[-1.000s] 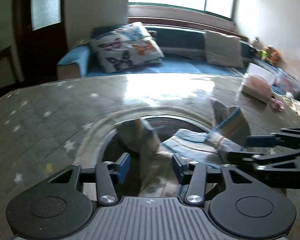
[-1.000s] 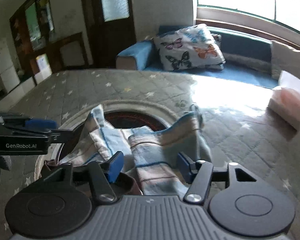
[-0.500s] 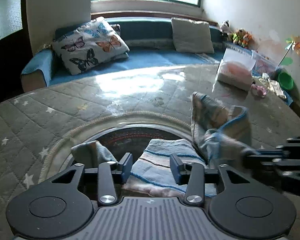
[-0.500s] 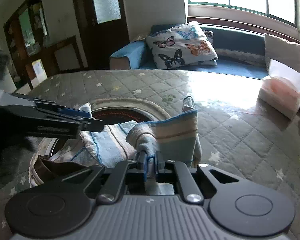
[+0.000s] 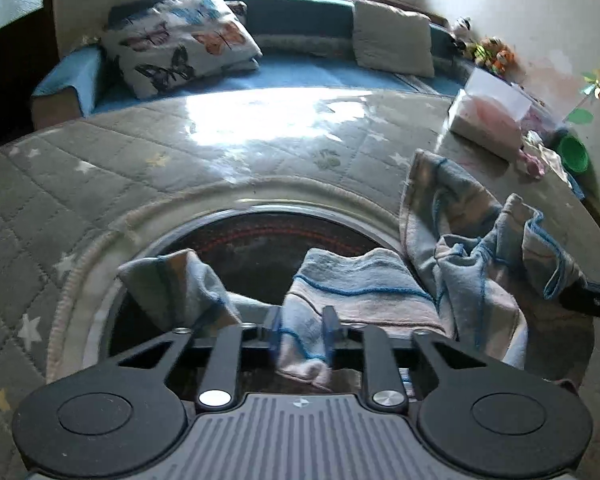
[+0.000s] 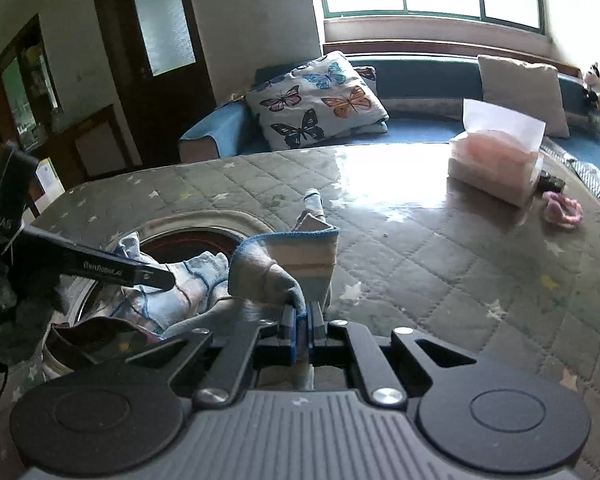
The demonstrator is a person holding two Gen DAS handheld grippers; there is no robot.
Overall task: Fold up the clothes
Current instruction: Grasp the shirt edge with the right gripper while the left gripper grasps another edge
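Note:
A striped blue and pink cloth (image 5: 360, 280) lies crumpled over the round opening (image 5: 260, 236) in the quilted table cover. My left gripper (image 5: 301, 330) points down at it; its jaws are closing and the pads press a fold of the cloth between them. In the right wrist view the same cloth (image 6: 300, 256) rises in a raised hump from my right gripper (image 6: 300, 316), which is shut on its blue-trimmed edge. The left gripper's fingers (image 6: 156, 276) reach in from the left there. A dark part of the right gripper (image 5: 592, 304) shows at the right edge of the left wrist view.
A tissue box (image 6: 496, 168) and a pink item (image 6: 562, 208) sit on the table's far right, with a green bowl (image 5: 574, 156) beyond. A butterfly pillow (image 6: 316, 100) lies on the blue bench behind. The opening's pale rim (image 5: 140, 216) curves around the cloth.
Both grippers went from open to closed on the cloth. The right one pinched the edge first and drew it up and rightward; the left one dropped closer and closed on a fold.

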